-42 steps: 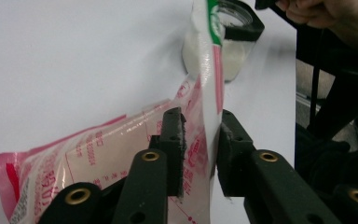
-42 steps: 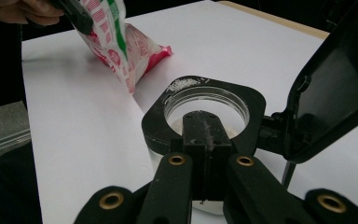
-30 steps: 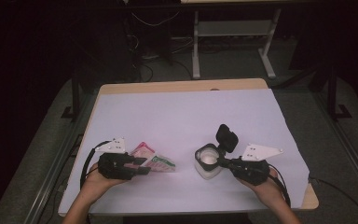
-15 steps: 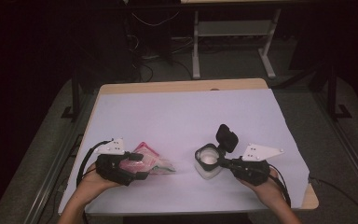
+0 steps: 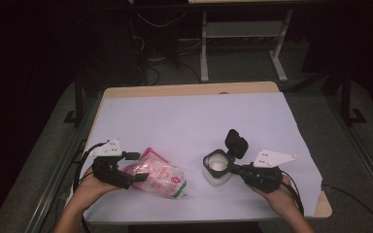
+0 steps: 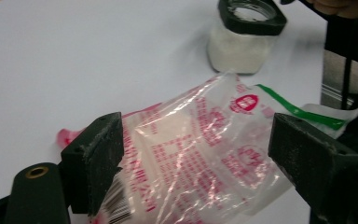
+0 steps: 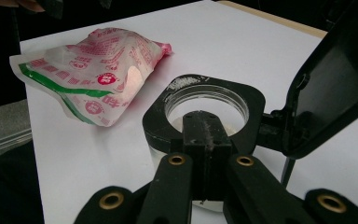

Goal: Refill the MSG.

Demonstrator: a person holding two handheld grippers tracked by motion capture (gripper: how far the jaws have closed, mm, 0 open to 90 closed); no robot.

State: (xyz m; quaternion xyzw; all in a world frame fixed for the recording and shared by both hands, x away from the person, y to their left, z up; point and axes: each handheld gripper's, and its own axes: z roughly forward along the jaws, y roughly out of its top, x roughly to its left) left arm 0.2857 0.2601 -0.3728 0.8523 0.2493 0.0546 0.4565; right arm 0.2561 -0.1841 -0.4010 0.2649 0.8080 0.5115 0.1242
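Bag: the plastic bag (image 5: 158,177) of white grains, printed in red with a green stripe, lies flat on the white table cover (image 5: 194,121), near the front left.
Left gripper: the left gripper (image 5: 135,167) has just been opening its jaws; they stand wide to either side of the bag's end, and the pads (image 6: 98,158) look clear of the film.
Jar: the jar (image 5: 217,170) of white powder stands right of the bag, apart from it, its black lid (image 5: 236,143) flipped up.
Right gripper: the right gripper (image 7: 204,135) is clamped tight on the jar's black rim.
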